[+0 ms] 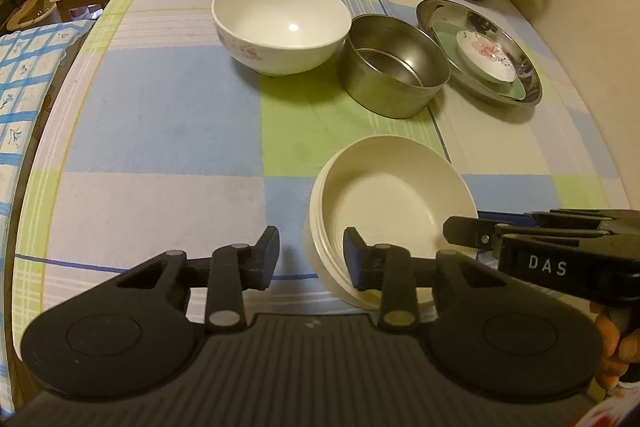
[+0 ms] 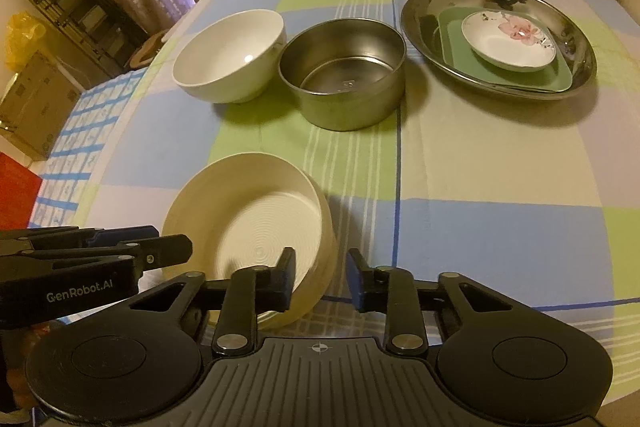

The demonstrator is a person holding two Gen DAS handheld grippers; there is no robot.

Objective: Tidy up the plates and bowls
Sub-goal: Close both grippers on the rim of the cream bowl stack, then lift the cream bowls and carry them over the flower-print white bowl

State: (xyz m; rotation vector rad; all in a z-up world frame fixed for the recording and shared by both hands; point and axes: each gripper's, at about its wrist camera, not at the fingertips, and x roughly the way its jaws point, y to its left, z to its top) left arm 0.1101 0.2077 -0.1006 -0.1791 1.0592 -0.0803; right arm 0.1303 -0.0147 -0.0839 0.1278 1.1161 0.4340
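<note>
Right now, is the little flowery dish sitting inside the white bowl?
No, the little flowery dish sits on a green plate inside the big metal plate; the white bowl is empty.

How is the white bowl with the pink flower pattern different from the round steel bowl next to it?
The white flowered ceramic bowl has curved sides narrowing to a small foot; the round steel bowl has straight walls and a flat bottom. The white one is glossy and painted outside; the steel one is plain dull metal. Both stand upright and empty, side by side on the checked tablecloth.
</note>
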